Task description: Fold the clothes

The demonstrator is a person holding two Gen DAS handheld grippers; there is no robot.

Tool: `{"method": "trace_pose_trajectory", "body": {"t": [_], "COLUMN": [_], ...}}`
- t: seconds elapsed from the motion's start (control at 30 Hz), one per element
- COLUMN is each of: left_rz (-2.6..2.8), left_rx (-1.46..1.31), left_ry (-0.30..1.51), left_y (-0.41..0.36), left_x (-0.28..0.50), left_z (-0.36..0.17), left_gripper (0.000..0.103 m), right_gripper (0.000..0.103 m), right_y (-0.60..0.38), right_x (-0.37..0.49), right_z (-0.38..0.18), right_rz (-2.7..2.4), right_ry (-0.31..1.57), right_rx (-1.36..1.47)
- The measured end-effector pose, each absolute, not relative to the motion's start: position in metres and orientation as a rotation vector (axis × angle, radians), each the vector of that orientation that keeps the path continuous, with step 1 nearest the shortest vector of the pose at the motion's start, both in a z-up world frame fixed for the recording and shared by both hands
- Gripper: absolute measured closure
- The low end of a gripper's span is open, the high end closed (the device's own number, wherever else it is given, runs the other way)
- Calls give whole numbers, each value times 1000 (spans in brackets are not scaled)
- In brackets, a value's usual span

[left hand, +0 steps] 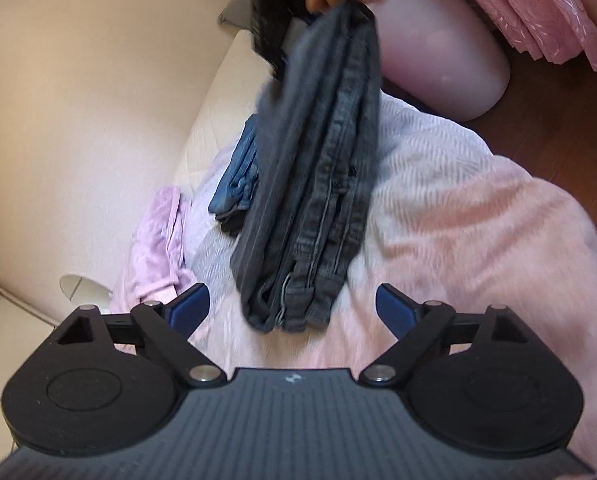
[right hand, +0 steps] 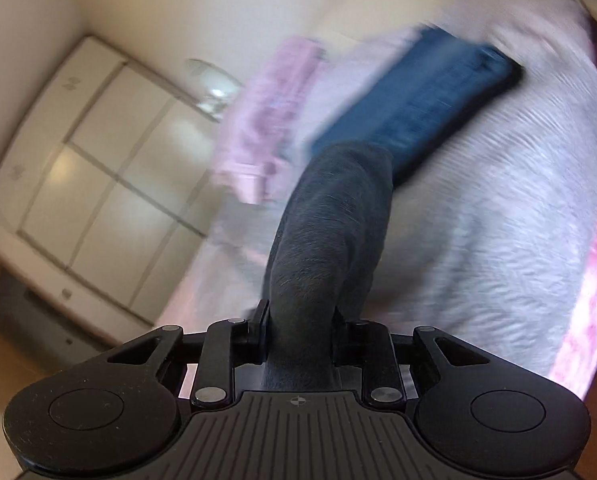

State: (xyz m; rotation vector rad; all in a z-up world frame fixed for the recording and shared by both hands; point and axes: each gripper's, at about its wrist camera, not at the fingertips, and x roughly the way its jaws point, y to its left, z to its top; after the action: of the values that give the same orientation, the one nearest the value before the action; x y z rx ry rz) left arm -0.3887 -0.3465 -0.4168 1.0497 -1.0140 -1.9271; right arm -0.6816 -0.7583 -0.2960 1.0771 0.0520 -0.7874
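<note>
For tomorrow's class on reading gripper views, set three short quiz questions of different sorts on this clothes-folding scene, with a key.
1. True or false: the left gripper is clamped on the grey jeans.
2. Which gripper holds the grey jeans: A left, B right?
3. Fill in: the folded blue jeans lie on the ____.

Key: 1 false, its jaws stand open and empty; 2 B; 3 bed.

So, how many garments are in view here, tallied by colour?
Grey jeans, hanging from the right gripper: 1
Blue jeans, folded on the bed: 1
Pink garment, crumpled on the bed: 1
Total: 3
</note>
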Motion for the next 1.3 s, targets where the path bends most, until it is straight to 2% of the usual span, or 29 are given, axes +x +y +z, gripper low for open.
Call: {"method": "trace_pose_trajectory", "body": {"t": [0.2,0.33,0.53,0.57,0.63,0.73,0.97,1.13,1.17,1.2,1.27,1.3], "left_rz": [-1913,-1965,-1990,-2001,-2037,-2088,-2149,-2178,-2179,-2179,-2175,-2172], "left_rx": [1103,1136,1070,1030,971,1052,1195,1219,1216,1213,1205,1201], "left_ry": [-1052,-989,-956,-991,-1046,-1062,-790,-698,-696,-696,-714,-721], "left_y": [-381,-397,-393,-386,-369,-357,-382,-389,-389,-389,-386,-385], "left_x": [-419,-418,-393,-391,-391,-399,-407,-406,-405,-405,-402,-401], "left_z": [-428,-427,-422,-420,-418,-424,-430,-423,-423,-423,-423,-423], "left_gripper": [14,14,17,24,25,25,31,34,34,34,34,34], "right_gripper": [73,58,57,57,57,57,57,57,58,78,88,89], "right_y": [-764,-743,-660,-642,-610,-578,-566,-569,-570,-572,-576,-577], "right_x": [-700,-703,-680,-663,-626,-569,-484,-461,-458,-458,-464,-469], "right_z": [-329,-313,-280,-279,-282,-295,-333,-358,-364,-369,-371,-368], "right_rz": [-798,-876,-1004,-935,-780,-616,-473,-453,-443,-433,-433,-444], "right_ry": [120,196,376,411,483,603,807,920,941,956,951,938], "right_rx": [1065,959,460,357,185,-63,-380,-542,-572,-596,-616,-616]}}
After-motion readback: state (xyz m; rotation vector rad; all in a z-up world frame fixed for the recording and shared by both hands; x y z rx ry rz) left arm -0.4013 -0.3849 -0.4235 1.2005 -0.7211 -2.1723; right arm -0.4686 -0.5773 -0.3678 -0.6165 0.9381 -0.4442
